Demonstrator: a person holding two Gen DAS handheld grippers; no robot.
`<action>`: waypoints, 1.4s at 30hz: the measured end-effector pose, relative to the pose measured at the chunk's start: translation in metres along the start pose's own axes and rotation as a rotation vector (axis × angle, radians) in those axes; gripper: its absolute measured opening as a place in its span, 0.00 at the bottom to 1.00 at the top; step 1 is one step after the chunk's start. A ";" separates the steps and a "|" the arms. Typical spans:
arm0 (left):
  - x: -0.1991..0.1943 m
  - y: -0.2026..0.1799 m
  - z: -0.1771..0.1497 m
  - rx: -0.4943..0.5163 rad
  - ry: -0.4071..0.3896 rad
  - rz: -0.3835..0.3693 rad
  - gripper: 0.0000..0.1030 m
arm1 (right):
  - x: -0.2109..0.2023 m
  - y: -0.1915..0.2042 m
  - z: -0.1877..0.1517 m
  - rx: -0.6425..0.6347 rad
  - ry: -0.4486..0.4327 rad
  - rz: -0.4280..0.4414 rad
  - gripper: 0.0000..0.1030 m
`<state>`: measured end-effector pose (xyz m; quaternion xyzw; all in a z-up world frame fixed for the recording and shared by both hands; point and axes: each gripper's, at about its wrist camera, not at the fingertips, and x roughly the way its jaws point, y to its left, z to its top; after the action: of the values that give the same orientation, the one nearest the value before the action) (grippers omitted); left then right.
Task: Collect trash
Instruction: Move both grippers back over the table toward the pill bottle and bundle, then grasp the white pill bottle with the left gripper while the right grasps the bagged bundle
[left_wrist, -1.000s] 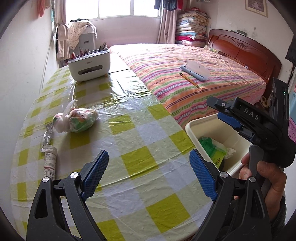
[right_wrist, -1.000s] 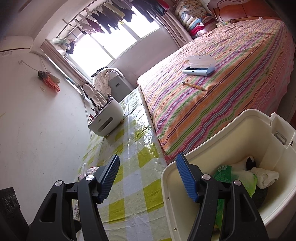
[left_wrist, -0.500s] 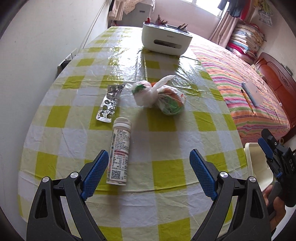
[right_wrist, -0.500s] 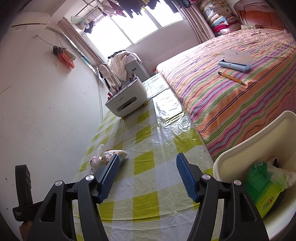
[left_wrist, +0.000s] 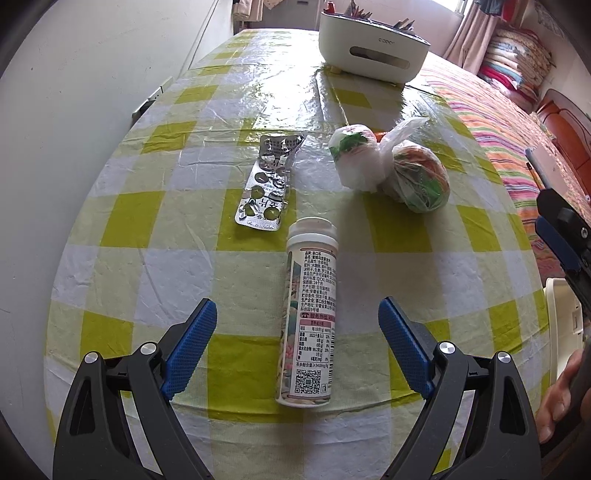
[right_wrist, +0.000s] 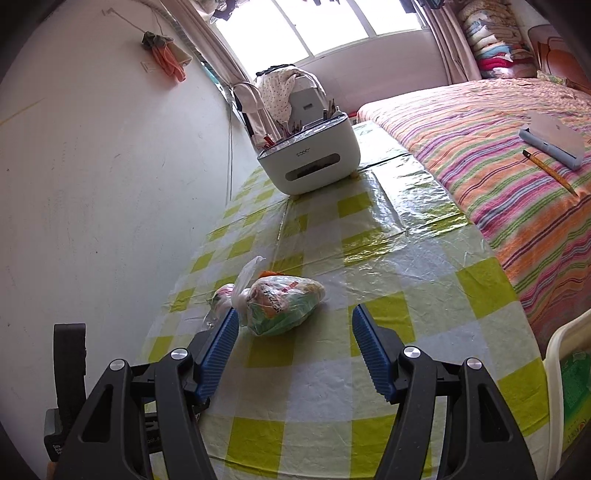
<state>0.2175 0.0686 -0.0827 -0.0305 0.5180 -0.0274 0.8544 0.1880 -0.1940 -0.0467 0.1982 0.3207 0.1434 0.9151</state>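
Left tongs (left_wrist: 297, 339) released, straddling lying bottle (left_wrist: 309, 314): lower, clench mid-label. Right tongs (right_wrist: 291, 350) released, just short of knotted bag (right_wrist: 282, 304).

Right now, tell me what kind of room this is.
Most likely a home bedroom: a bed with a striped cover, folded quilts stacked by the window, and a checked-cloth table against the wall.

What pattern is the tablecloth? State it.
Yellow-green and white checks on the tablecloth under a glossy clear cover, seen best in the left wrist view.
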 end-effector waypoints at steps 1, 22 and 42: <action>0.001 0.001 0.000 -0.002 0.003 -0.005 0.85 | 0.008 0.005 0.002 -0.020 0.011 0.004 0.60; 0.005 0.001 -0.007 -0.025 0.033 -0.068 0.85 | 0.121 0.080 0.008 -0.568 0.192 -0.223 0.55; 0.006 -0.002 -0.009 0.012 0.020 -0.024 0.83 | 0.025 0.052 -0.012 -0.371 0.174 -0.021 0.28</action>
<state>0.2122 0.0655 -0.0920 -0.0313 0.5259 -0.0411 0.8490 0.1926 -0.1351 -0.0448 0.0099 0.3687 0.2070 0.9062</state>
